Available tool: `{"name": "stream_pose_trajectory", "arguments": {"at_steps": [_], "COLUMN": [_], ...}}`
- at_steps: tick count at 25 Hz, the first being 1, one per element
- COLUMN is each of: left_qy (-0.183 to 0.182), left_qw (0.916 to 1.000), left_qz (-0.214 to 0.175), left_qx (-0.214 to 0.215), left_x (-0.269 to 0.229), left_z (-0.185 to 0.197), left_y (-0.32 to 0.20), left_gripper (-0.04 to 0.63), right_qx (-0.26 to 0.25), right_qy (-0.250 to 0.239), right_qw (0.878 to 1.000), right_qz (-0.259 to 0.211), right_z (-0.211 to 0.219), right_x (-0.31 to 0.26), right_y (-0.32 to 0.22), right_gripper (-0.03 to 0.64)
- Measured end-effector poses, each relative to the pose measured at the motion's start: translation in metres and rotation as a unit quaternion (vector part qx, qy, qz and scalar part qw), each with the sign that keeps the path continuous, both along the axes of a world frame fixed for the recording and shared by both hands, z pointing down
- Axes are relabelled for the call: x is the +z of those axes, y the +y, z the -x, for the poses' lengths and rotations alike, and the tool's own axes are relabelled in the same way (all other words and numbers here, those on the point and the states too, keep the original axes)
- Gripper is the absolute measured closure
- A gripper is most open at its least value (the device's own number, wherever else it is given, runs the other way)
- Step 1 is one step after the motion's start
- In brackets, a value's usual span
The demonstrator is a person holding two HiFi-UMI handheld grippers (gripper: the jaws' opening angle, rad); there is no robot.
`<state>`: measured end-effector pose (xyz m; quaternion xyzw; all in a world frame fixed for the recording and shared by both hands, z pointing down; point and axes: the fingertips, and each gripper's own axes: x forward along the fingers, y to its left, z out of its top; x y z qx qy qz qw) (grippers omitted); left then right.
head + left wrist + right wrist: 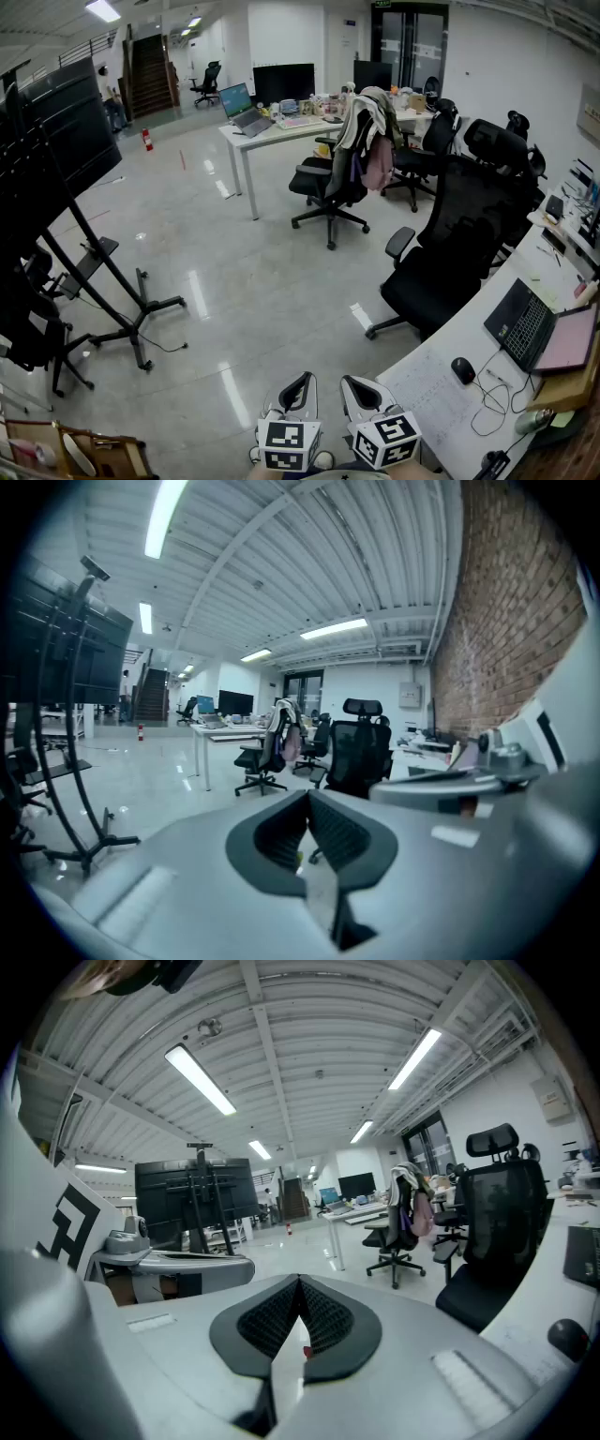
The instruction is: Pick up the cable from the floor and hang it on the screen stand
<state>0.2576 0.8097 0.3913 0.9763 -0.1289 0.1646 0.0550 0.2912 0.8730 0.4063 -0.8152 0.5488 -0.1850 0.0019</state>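
Observation:
A thin black cable (170,347) lies on the glossy floor by the foot of the screen stand (111,298), which carries a large dark screen (58,131) at the left. Both grippers hang low at the bottom centre of the head view, far from the cable. My left gripper (302,379) is shut with nothing in it; in its own view the jaws (307,795) meet at the tip and the stand (67,761) rises at the left. My right gripper (353,382) is shut and empty too, its jaws (299,1282) touching, with the screen (192,1191) far ahead.
A black office chair (448,251) stands close at the right beside a white desk (450,375) with laptops and a mouse. Another chair draped with clothes (342,169) sits by a far desk (281,127). An open cardboard box (80,455) is at the bottom left.

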Motion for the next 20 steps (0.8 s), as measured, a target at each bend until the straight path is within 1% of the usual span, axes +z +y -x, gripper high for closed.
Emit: {"name": "stream_pose_trajectory", "arguments": {"at_steps": [2, 4, 6, 9, 11, 15, 20], "left_qy": [0.002, 0.000, -0.002, -0.005, -0.004, -0.001, -0.001], "left_qw": [1.0000, 0.9996, 0.9983, 0.9938, 0.9891, 0.9764, 0.9603], "left_qz": [0.000, 0.004, 0.012, 0.022, 0.024, 0.022, 0.023], "left_qx": [-0.007, -0.026, -0.056, -0.109, -0.146, -0.215, -0.278], "left_x": [0.005, 0.009, 0.012, 0.015, 0.015, 0.014, 0.009], "left_z": [0.009, 0.022, 0.037, 0.066, 0.086, 0.125, 0.186], "left_y": [-0.022, -0.046, -0.074, -0.120, -0.156, -0.237, -0.339], "left_gripper": [0.588, 0.588, 0.588, 0.588, 0.588, 0.588, 0.588], "right_qx": [-0.014, -0.033, -0.060, -0.109, -0.143, -0.205, -0.268], "right_qy": [-0.004, -0.008, -0.011, -0.016, -0.018, -0.017, -0.012], "right_qw": [1.000, 0.999, 0.998, 0.994, 0.990, 0.978, 0.963], "right_qz": [0.002, 0.005, 0.007, 0.009, 0.010, 0.013, 0.016], "right_z": [0.007, 0.015, 0.026, 0.048, 0.062, 0.087, 0.137], "right_x": [0.003, 0.005, 0.005, 0.005, 0.006, 0.009, 0.001], "right_y": [-0.024, -0.049, -0.077, -0.124, -0.160, -0.243, -0.357], "right_gripper": [0.618, 0.618, 0.618, 0.618, 0.618, 0.618, 0.618]}}
